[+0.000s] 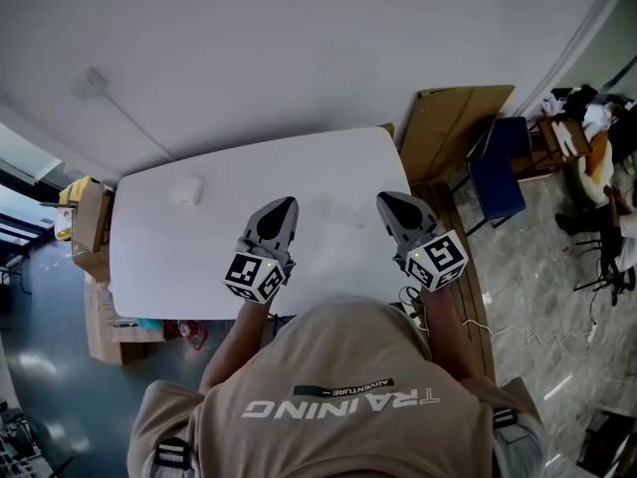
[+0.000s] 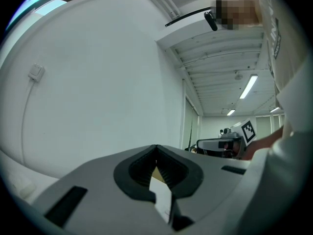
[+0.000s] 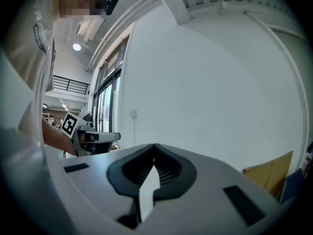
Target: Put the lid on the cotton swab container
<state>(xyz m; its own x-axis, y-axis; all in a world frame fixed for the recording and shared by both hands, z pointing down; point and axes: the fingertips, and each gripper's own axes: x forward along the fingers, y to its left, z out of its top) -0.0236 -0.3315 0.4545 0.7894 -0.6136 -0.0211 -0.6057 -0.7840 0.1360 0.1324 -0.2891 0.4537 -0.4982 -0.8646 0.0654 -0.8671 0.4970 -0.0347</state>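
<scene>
**A:** Fingers (image 2: 172, 169) first: pressed together at the tips on the left gripper (image 2: 156, 148), with nothing pinched. Same on the right gripper (image 3: 155, 146): closed tip to tip, holding nothing.

**B:** Held where?

**A:** Side by side above the near edge of the worktop (image 1: 199, 257), apart from each other, pointing toward the wall (image 1: 299, 58). Marker cubes turned back toward the person (image 1: 338, 386).

**B:** And the surface?

**A:** White, with rounded corners, set against that plain white wall. Socket (image 1: 90, 81) high on the wall at the left, with a thin cable running down from it toward the worktop's far left corner.

**B:** Round about?

**A:** Big sheet of cardboard (image 1: 453, 127) standing at the right end, with a blue chair (image 1: 498, 172) just beside it. Cartons (image 1: 90, 222) stacked off the left end. Dark floor (image 1: 40, 297) on the left, pale and glossy on the right.

**B:** Swab container?

**A:** Hard to make out. Small white piece (image 1: 186, 189) lying at the far left of the worktop, near the wall, well apart from both grippers. Faint clear piece (image 1: 354, 213) on the worktop between the two gripper tips, nearer the right one. Too small to tell container from lid. Both apart, untouched by either gripper.
</scene>
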